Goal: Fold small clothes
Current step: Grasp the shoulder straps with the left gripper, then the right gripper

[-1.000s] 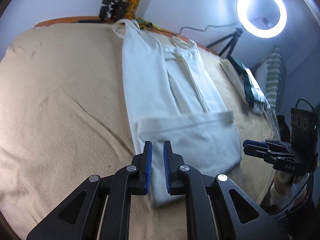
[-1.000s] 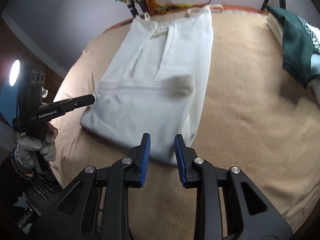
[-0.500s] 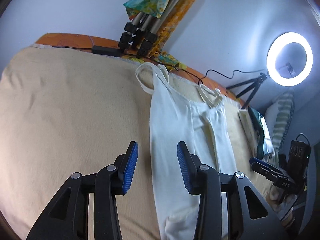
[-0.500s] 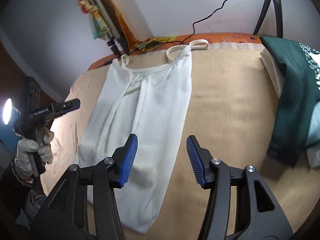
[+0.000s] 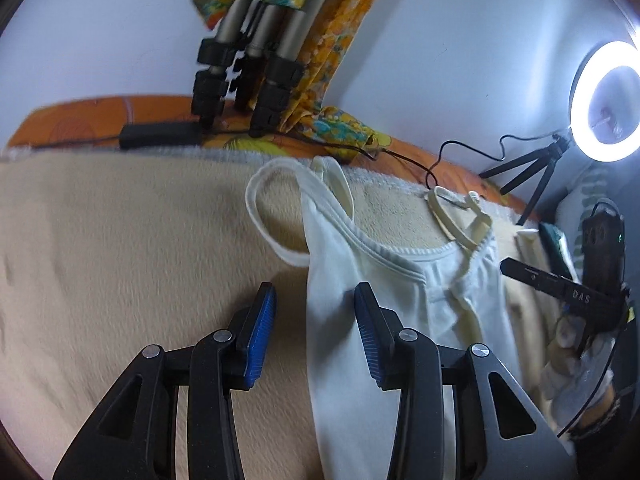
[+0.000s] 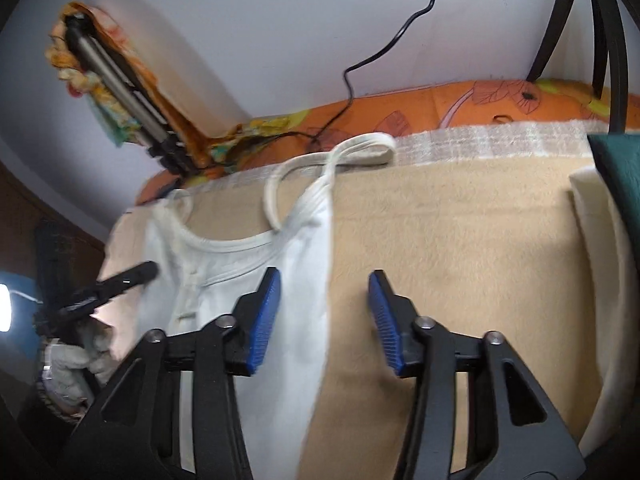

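Observation:
A white strappy tank top (image 5: pixel 348 280) lies flat on a beige blanket (image 5: pixel 120 248), its sides folded inward and its straps toward the far edge. My left gripper (image 5: pixel 316 316) is open and empty, straddling the top's left folded edge just below the left strap (image 5: pixel 260 216). My right gripper (image 6: pixel 324 312) is open and empty, straddling the top's (image 6: pixel 296 256) right edge below the right strap (image 6: pixel 320 160). Each gripper shows in the other's view: the right gripper (image 5: pixel 560 284) and the left gripper (image 6: pixel 104 284).
A tripod (image 5: pixel 248 60) draped with patterned cloth stands at the far edge on an orange sheet (image 5: pixel 80 120). A ring light (image 5: pixel 608 100) stands at the far right. Folded green and white clothes (image 6: pixel 616 184) lie to the right. A black cable (image 6: pixel 352 72) runs along the wall.
Both grippers have opened wide and moved from the top's folded bottom end up to its strap end. The top lies still on the blanket.

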Action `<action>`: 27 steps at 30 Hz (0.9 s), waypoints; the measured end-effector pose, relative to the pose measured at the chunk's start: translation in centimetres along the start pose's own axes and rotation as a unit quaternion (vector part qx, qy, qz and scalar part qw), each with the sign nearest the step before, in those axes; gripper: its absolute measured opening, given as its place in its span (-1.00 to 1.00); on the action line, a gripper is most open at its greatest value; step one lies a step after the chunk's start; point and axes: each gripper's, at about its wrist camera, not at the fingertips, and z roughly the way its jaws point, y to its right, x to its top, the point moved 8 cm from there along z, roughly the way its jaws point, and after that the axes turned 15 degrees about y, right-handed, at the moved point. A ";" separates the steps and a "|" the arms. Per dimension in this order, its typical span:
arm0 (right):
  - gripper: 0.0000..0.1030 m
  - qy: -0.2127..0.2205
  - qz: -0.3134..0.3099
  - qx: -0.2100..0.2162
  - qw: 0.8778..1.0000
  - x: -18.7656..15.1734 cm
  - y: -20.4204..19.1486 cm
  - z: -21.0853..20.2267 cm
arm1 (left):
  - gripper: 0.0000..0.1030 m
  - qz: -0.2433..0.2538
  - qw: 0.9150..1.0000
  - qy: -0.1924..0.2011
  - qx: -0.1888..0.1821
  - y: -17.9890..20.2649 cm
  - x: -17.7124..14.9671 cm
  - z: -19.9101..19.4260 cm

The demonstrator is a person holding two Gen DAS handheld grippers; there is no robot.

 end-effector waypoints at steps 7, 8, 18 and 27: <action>-0.45 -0.002 -0.017 0.009 1.000 1.4 0.5 0.8 | -0.24 0.011 1.000 0.007 0.001 0.2 1.4 1.6; -0.40 -0.001 0.000 0.032 0.999 1.7 0.4 0.5 | -0.24 0.007 1.000 0.007 -0.002 0.2 1.6 1.7; -0.27 -0.015 0.009 0.056 0.998 1.9 -0.3 2.7 | -0.52 0.028 0.999 0.012 -0.008 1.1 2.1 2.6; -0.90 -0.007 -0.024 0.044 0.999 2.2 -1.4 2.7 | -0.87 0.020 0.999 0.027 -0.027 2.2 2.7 2.5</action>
